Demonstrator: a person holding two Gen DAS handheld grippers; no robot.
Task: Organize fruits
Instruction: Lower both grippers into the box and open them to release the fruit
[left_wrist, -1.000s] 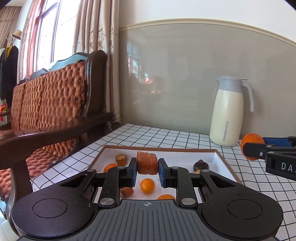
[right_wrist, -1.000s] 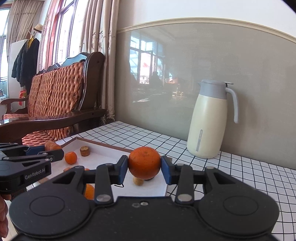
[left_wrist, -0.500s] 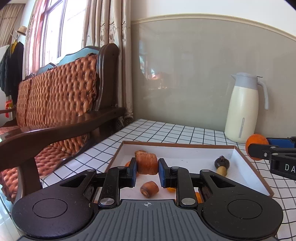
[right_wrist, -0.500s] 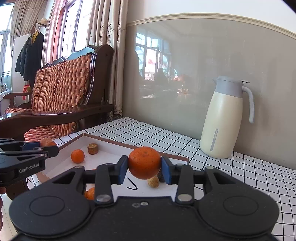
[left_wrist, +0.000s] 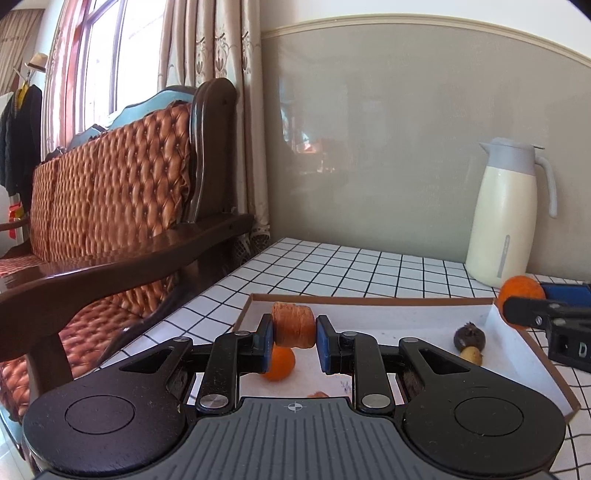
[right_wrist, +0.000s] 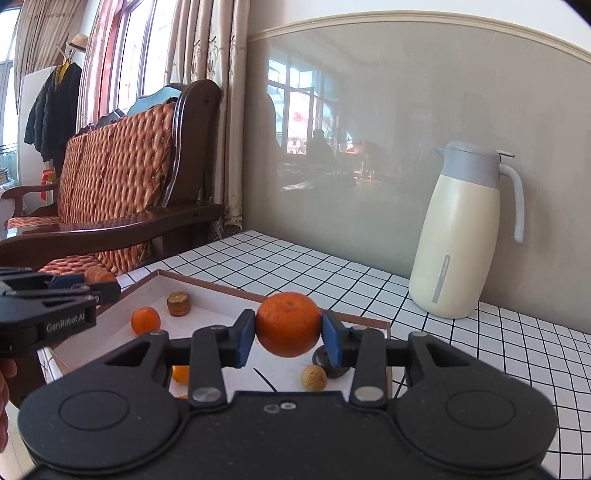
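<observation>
Over the white tray (left_wrist: 509, 332), in the lower middle of the left wrist view, the left gripper (left_wrist: 294, 334) was clamped on a ridged brown fruit (left_wrist: 293, 325), pads pressing its two flat-looking sides, so the short barrel of it lay crosswise between the fingers. Below and just left of it in that frame sat a small orange (left_wrist: 279, 363) on the tray floor, and toward the right of the frame a dark fruit (left_wrist: 469, 336) touched a small yellowish one (left_wrist: 472, 355) near the tray's right wall. At centre of the right wrist view, the right gripper (right_wrist: 289, 334) was closed on a large orange (right_wrist: 288, 324), held clear above the tray's far right corner, with the same dark and yellowish pair directly beneath it. A stubby brown fruit (right_wrist: 179, 303) stood at the upper left of the tray there, beside another small orange. What the coming move seemed to hang on was this: each held fruit was already above the tray, the brown one over its left part, the big orange over its right part, so each hand was the nearer one for its own side and needed only to lower. Bare floor lay between the two groups. A cream jug (right_wrist: 461, 240) stood well apart on the checked table (right_wrist: 332, 269), out of the way.
</observation>
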